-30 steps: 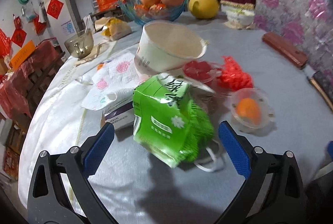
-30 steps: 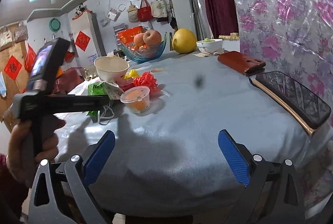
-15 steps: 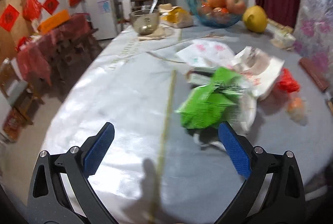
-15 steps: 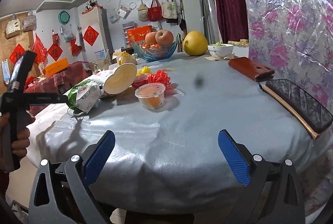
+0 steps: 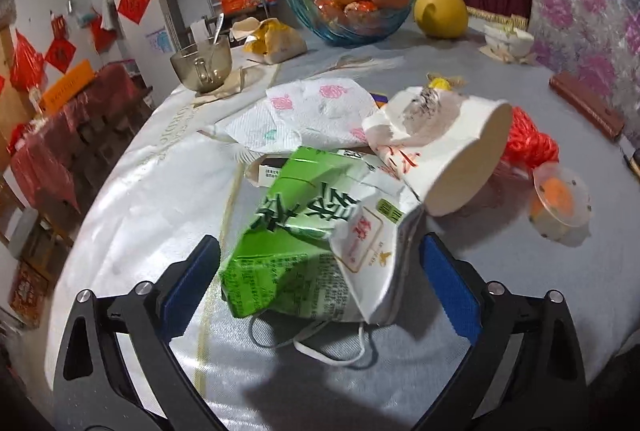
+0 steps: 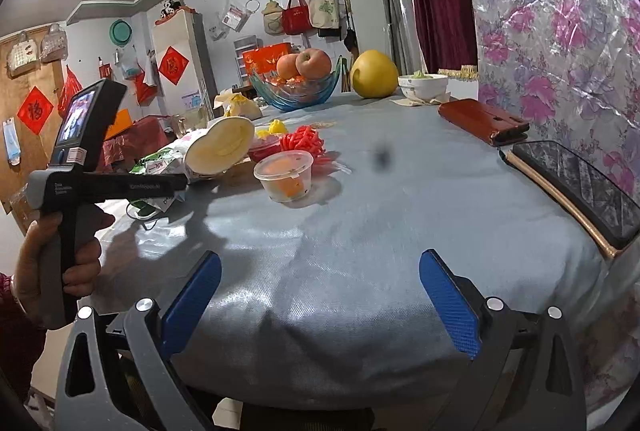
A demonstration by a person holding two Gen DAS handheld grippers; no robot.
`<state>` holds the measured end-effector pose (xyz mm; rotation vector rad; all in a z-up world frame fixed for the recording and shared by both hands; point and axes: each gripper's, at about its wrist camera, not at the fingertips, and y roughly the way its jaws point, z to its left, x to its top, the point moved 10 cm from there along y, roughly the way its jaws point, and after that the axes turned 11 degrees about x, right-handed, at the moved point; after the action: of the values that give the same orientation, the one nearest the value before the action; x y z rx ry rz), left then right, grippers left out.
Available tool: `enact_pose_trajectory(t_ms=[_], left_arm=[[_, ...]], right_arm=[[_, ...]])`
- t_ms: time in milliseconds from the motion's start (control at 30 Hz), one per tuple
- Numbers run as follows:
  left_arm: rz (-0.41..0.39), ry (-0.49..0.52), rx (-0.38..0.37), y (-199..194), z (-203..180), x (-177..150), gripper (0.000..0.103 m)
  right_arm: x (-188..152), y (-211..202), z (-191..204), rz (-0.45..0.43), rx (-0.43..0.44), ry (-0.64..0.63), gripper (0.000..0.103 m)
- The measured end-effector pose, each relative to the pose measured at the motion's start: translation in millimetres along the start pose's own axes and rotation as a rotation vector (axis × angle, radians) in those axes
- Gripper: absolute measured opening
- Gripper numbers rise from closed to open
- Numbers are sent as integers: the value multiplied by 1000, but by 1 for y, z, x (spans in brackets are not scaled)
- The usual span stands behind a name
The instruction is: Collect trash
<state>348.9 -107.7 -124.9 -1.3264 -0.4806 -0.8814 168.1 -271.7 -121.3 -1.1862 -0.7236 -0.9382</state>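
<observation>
A crumpled green carton (image 5: 288,231) with a torn white wrapper lies on the grey tablecloth (image 5: 460,371). It sits between the blue pads of my left gripper (image 5: 320,243), whose jaws are closing; I see no pad pressing on it. White mask straps (image 5: 332,351) trail out under the carton. Just behind it a white paper bowl (image 5: 452,151) lies tipped on its side beside a flowered napkin (image 5: 312,111). To the right are a red net (image 5: 528,143) and a clear cup (image 5: 560,199) with orange food. My right gripper (image 6: 320,258) stands open over the table's near edge with nothing in it.
At the back stand a blue glass fruit bowl (image 5: 348,19), a yellow pomelo (image 5: 440,11) and a glass bowl with a spoon (image 5: 202,65). A red wallet (image 6: 480,119) and a phone (image 6: 580,183) lie along the right edge. A person's hand (image 6: 60,263) holds the left gripper.
The left gripper swung off to the left, then came back over the green carton, which now lies between its jaws. The paper bowl has tipped onto its side. The right gripper stayed put.
</observation>
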Motion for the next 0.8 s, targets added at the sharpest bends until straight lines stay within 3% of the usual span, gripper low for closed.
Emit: enact_pose_trajectory(t_ms=[67, 333, 633, 800], left_arm=[[-9, -21, -25, -5, 4, 0, 82], [-120, -118, -39, -59, 49, 8, 79], [-65, -142, -72, -54, 63, -23, 80], [-65, -147, -139, -64, 48, -31, 88]], right_arm=[[-2, 2, -1, 8, 4, 7, 97], [-3, 2, 3, 8, 0, -9, 97], [6, 8, 0, 19, 16, 39, 97], [21, 13, 2, 6, 40, 62, 97]])
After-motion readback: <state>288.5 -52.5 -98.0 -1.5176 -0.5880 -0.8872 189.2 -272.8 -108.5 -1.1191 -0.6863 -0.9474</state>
